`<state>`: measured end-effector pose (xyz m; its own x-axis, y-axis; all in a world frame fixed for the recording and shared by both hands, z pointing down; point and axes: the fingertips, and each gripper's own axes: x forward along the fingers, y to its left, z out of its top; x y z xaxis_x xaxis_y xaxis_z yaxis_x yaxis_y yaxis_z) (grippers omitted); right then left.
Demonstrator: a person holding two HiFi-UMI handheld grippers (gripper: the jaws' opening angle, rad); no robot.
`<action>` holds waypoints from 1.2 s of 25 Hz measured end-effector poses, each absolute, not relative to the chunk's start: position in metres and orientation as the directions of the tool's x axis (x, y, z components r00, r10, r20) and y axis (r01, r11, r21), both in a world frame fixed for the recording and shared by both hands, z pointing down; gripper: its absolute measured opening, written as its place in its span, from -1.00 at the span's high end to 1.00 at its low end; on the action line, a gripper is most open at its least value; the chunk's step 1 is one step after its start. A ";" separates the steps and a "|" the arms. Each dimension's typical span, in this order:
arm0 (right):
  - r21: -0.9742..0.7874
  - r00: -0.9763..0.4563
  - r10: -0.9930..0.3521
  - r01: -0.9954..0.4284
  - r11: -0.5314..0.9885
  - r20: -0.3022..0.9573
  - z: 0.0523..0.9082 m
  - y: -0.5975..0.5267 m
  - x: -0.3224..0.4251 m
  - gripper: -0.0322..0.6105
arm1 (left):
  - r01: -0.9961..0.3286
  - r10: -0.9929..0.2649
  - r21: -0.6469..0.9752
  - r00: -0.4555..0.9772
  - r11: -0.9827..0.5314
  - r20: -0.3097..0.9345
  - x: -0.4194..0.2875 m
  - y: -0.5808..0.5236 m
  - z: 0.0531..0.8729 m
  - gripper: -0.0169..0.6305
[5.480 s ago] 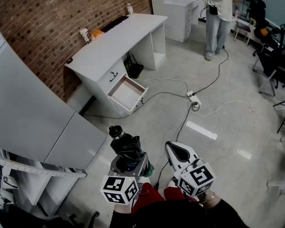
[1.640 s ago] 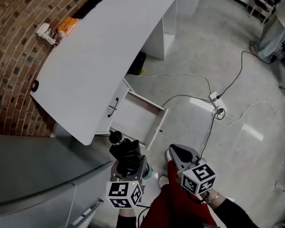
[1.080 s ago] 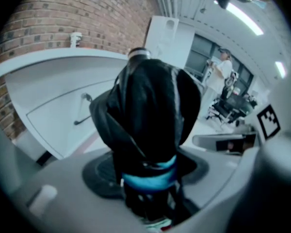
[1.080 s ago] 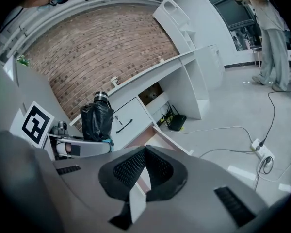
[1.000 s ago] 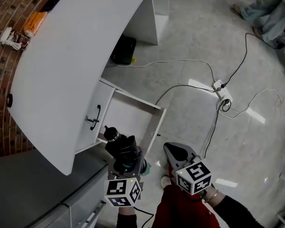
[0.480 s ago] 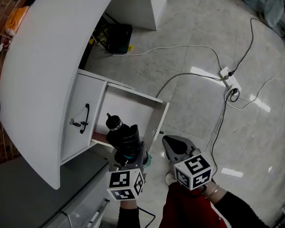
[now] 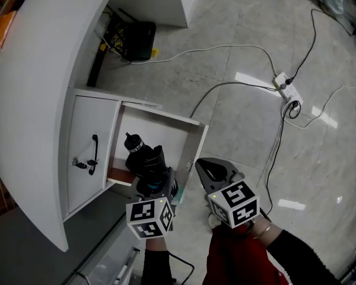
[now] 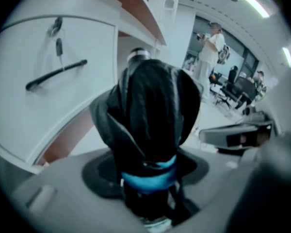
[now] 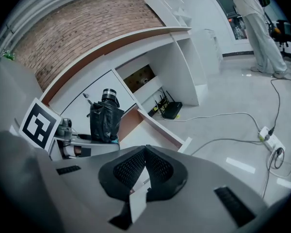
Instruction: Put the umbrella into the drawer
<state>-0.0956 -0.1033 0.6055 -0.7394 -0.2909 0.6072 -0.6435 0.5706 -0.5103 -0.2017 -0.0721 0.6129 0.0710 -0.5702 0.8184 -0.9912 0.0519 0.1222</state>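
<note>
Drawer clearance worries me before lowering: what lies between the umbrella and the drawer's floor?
Nothing visible: in the head view the umbrella, held by the left gripper, hangs at the open drawer, whose white floor shows bare.

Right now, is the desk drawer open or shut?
Open: the drawer is pulled out from the desk, its white bottom showing.

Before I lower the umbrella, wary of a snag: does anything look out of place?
Nothing spilled or damaged. Only a power strip and loose cables sprawl across the floor beside the open drawer.
</note>
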 end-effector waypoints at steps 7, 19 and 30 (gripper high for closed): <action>-0.516 -0.731 -0.279 -0.652 0.556 0.623 0.625 -0.102 -0.103 0.89 | -0.993 -0.529 0.103 0.062 0.049 0.846 -0.209 -0.081 0.652 0.09; -0.504 -0.710 -0.277 -0.672 0.543 0.647 0.645 -0.113 -0.102 0.89 | -0.994 -0.459 0.087 0.046 0.069 0.887 -0.215 -0.087 0.700 0.09; -0.504 -0.703 -0.246 -0.669 0.547 0.667 0.659 -0.112 -0.103 0.89 | -0.994 -0.387 0.070 0.031 0.089 0.922 -0.223 -0.093 0.741 0.09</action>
<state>-0.1033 -0.1125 0.6588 -0.7034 -0.2456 0.6670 -0.6687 0.5468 -0.5038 -0.2225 -0.0934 0.7407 0.0305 -0.3872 0.9215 -0.9936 0.0887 0.0702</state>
